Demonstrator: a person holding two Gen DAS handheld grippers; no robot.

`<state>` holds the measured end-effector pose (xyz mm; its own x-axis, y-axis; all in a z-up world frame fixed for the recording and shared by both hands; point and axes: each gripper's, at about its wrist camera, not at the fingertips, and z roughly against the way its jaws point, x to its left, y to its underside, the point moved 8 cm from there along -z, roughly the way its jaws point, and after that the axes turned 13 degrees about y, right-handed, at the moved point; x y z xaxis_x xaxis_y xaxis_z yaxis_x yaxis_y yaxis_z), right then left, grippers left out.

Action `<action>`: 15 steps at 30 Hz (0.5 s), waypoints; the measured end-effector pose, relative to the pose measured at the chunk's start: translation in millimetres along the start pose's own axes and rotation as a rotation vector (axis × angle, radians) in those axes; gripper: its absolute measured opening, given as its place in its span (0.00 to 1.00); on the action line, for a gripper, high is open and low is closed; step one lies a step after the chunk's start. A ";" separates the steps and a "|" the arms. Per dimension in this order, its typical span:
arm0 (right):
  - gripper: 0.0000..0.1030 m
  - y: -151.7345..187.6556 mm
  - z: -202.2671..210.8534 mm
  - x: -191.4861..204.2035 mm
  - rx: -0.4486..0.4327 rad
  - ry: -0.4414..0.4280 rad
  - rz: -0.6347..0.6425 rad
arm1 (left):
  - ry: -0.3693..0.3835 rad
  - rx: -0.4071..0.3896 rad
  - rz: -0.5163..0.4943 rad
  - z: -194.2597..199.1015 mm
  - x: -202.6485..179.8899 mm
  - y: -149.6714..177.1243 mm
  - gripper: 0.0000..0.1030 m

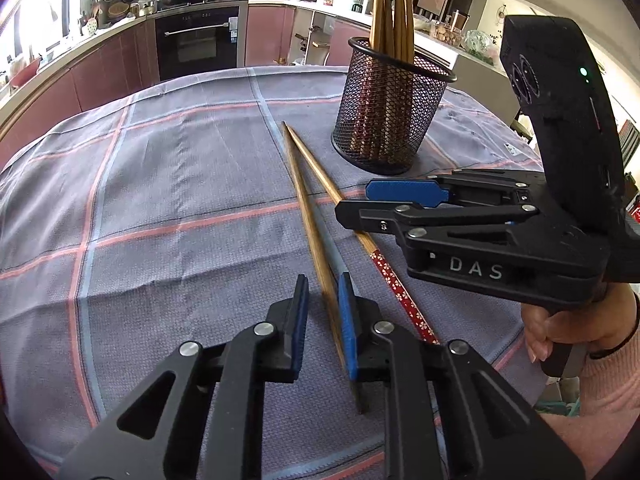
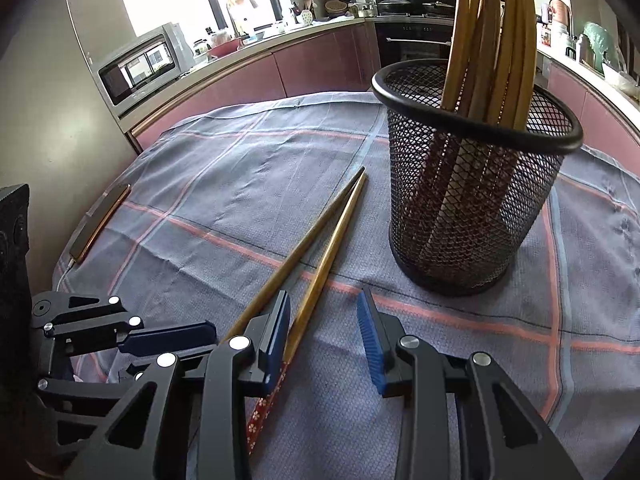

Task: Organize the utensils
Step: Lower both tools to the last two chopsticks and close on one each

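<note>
Across the surface (image 1: 168,184) lay a grey-blue checked cloth (image 2: 248,184) with pink lines. At 1 o'clock in the left wrist view stood a black mesh holder (image 1: 390,120), upright, with several wooden chopsticks (image 1: 394,8) standing in it. Same holder sat at 2 o'clock in the right wrist view. Near the cloth's 9 o'clock edge in the right view lay a flat phone-like slab (image 2: 100,222), hard to identify.

Two loose chopsticks (image 1: 308,196) lay on the cloth just beside the holder, tips almost touching at the far end, spreading toward the cameras. One had a red floral handle (image 2: 266,404).

Left tongs (image 1: 323,320) were partly open, pads low over the cloth, straddling the plain chopstick; its shaft ran just beside the right-hand pad, contact unclear, not gripped. Right tongs (image 2: 326,328) were spread wider, the red-handled chopstick passing by the left pad, not clamped. From the left view the right tongs came in from 3 o'clock, lying across that same chopstick, with a hand (image 1: 576,332) on the grip at 4 o'clock.
</note>
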<state>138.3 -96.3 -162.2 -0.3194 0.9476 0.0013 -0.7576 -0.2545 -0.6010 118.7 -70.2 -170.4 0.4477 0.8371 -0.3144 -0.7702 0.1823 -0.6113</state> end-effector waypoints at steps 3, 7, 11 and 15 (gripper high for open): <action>0.26 -2.7 -2.0 -2.6 0.003 -0.004 -0.015 | -0.022 -0.008 -0.009 0.4 4.6 -6.1 0.24; 0.25 -2.9 -1.8 -6.1 0.004 -0.003 -0.026 | -0.028 -0.011 -0.007 -4.0 12.6 -19.3 0.24; 0.25 -3.1 -2.3 -8.9 0.005 -0.008 -0.039 | -0.023 -0.001 -0.023 -13.4 13.8 -30.8 0.24; 0.24 -4.5 -3.7 -9.8 0.005 -0.009 -0.045 | -0.032 0.019 -0.041 -24.5 15.3 -38.4 0.24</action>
<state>146.9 -103.8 -162.4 -0.2897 0.9565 0.0351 -0.7740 -0.2125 -0.5964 166.3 -77.0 -169.5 0.4641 0.8450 -0.2659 -0.7602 0.2258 -0.6092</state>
